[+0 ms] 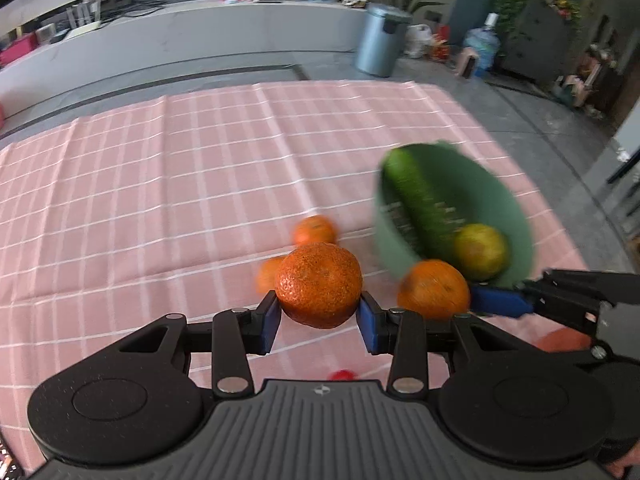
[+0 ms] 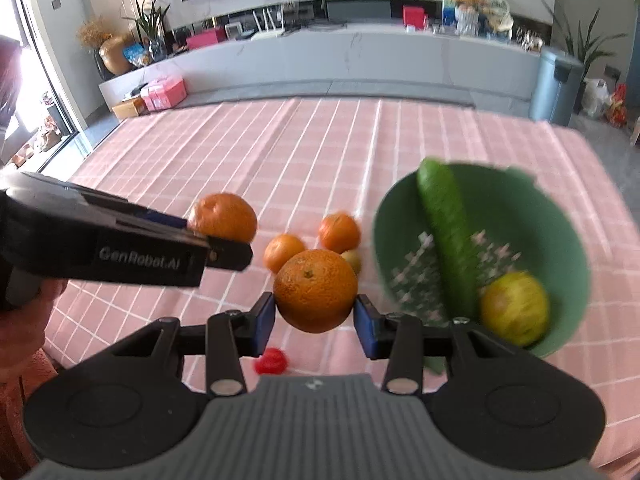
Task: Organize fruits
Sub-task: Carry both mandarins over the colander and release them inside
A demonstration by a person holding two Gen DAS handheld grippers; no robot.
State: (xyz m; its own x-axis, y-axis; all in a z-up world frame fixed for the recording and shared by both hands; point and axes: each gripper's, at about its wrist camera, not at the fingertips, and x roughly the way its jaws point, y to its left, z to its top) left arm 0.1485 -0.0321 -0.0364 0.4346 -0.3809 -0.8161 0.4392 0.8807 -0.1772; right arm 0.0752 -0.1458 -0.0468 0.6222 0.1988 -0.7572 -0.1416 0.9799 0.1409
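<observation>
Mandarins, two of them, are off the cloth, one clenched in each gripper. Left gripper (image 1: pixel 319 313) has its blue pads pressed on both sides of a rough-skinned mandarin (image 1: pixel 319 285), seen sharply in the left wrist view. Right gripper (image 2: pixel 314 316) grips a second mandarin (image 2: pixel 315 289) the same way, pads on its flanks. Right wrist view also shows the left gripper coming in from the left edge with its fruit at the tip, a bare hand (image 2: pixel 24 312) below its body. Loose on the pink checked tablecloth (image 2: pixel 320 140), just beyond the held fruit, lie two smaller mandarins (image 2: pixel 339 232) (image 2: pixel 283 252) and a small yellowish fruit (image 2: pixel 353 261), mostly hidden behind the right gripper's mandarin. Small red object (image 2: pixel 272 361) lies on the cloth near the right gripper's left finger; too blurred to name. To the right stands a green colander bowl (image 2: pixel 560 216) with a perforated bottom, holding a cucumber (image 2: pixel 448 232) leaning against its far rim and a yellow-green citrus fruit (image 2: pixel 514 308) at its near side. Bowl and contents are motion-blurred. Beyond the table: a grey counter (image 2: pixel 360 56) with clutter and a grey lidded bin (image 2: pixel 554 84) on the floor.
</observation>
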